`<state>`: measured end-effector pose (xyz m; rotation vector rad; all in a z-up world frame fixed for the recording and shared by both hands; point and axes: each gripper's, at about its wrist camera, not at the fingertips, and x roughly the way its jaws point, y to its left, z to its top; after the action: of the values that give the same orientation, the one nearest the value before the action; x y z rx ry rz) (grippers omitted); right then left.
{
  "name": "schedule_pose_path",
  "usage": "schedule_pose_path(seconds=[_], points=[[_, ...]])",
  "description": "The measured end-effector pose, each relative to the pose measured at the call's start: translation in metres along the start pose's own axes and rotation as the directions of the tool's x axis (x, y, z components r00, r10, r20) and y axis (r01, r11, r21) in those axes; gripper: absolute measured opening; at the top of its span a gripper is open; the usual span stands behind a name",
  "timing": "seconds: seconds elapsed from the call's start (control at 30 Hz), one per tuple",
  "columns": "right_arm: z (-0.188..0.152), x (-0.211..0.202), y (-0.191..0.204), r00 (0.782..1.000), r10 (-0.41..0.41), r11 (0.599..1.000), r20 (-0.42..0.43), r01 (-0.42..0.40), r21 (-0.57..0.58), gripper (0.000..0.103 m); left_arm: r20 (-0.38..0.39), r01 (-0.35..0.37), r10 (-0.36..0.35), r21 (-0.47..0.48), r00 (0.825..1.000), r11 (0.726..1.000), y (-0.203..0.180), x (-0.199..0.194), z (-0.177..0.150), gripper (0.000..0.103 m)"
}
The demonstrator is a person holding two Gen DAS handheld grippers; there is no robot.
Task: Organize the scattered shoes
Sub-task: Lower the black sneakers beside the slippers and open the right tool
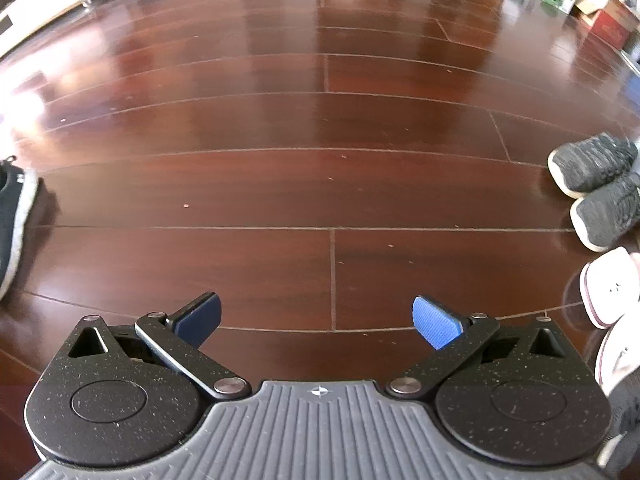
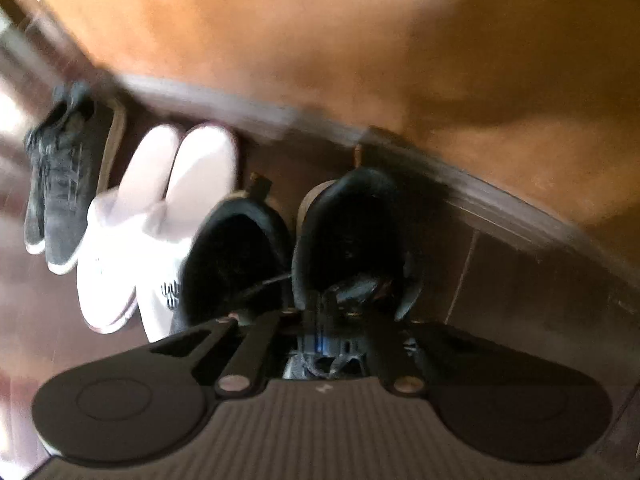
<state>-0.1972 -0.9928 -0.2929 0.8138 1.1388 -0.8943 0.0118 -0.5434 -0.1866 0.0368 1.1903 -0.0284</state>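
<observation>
Left gripper [image 1: 316, 322] low over the wooden floor [image 1: 280, 184], jaws spread wide, blue pads [image 1: 434, 322] holding nothing and touching nothing. Broad bare boards ahead, open room for moving. At the left edge, one dark shoe with a pale sole [image 1: 14, 220]; at the right edge, a pair of grey sneakers [image 1: 600, 188] side by side, white slippers [image 1: 612, 284] just beside them.

Right gripper [image 2: 324, 344], blurred in the right wrist view, jaws drawn close together, pinched on the front part of a black shoe [image 2: 352, 236]. Second black shoe [image 2: 236, 256] just to its left, nearly touching. Further left in the row, white slippers [image 2: 160, 216], then grey sneakers [image 2: 60, 184]. Heels of the row close to a dark baseboard [image 2: 500, 208] under an orange-brown wall [image 2: 320, 40]. Bare floor to the right of the held shoe.
</observation>
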Motion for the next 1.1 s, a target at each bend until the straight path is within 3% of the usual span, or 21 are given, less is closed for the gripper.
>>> schedule_pose_path(seconds=[0.1,0.33,0.37,0.4,0.57,0.73,0.77,0.83,0.87,1.1], points=[[-0.004,0.014,0.012,1.0,0.003,0.999,-0.01,-0.003,0.041,0.011,-0.019,0.008,-0.008,0.028,1.0,1.0,-0.011,0.005,-0.009,0.103],[-0.003,0.025,0.023,1.0,-0.022,0.998,-0.007,0.022,-0.058,0.015,-0.049,-0.009,0.01,0.015,0.999,1.0,-0.016,0.016,-0.027,0.103],[0.001,0.022,0.024,1.0,-0.021,0.997,0.006,0.021,-0.072,0.022,-0.047,-0.009,0.01,0.013,0.999,1.0,-0.017,0.016,-0.028,0.103],[0.002,0.019,0.025,1.0,-0.016,0.997,0.014,0.017,-0.08,0.036,-0.045,-0.009,0.009,0.013,0.999,1.0,-0.016,0.016,-0.029,0.103],[0.001,0.009,0.03,0.998,0.053,0.994,0.043,-0.049,-0.102,0.066,-0.047,0.004,-0.003,0.024,0.999,1.0,-0.005,0.024,-0.035,0.103],[-0.002,0.046,0.022,0.998,0.056,0.995,-0.017,-0.057,-0.084,0.065,-0.05,-0.003,0.003,0.011,0.999,1.0,0.008,0.029,-0.037,0.103],[-0.004,0.059,0.022,0.997,0.06,0.996,-0.037,-0.062,-0.058,0.06,-0.046,-0.003,0.003,0.007,0.999,1.0,0.011,0.029,-0.036,0.103],[-0.007,0.068,0.02,0.998,0.037,0.998,-0.042,-0.039,-0.038,0.044,-0.039,-0.007,0.007,0.012,0.999,1.0,0.019,0.028,-0.035,0.103],[-0.009,0.071,0.019,0.999,0.027,0.999,-0.043,-0.029,-0.032,0.024,-0.038,-0.008,0.008,0.013,0.999,1.0,0.023,0.027,-0.034,0.103],[-0.018,0.052,0.018,1.0,-0.014,0.997,-0.023,0.012,-0.071,0.021,-0.035,0.002,-0.002,-0.008,0.999,1.0,0.024,0.03,-0.023,0.103]])
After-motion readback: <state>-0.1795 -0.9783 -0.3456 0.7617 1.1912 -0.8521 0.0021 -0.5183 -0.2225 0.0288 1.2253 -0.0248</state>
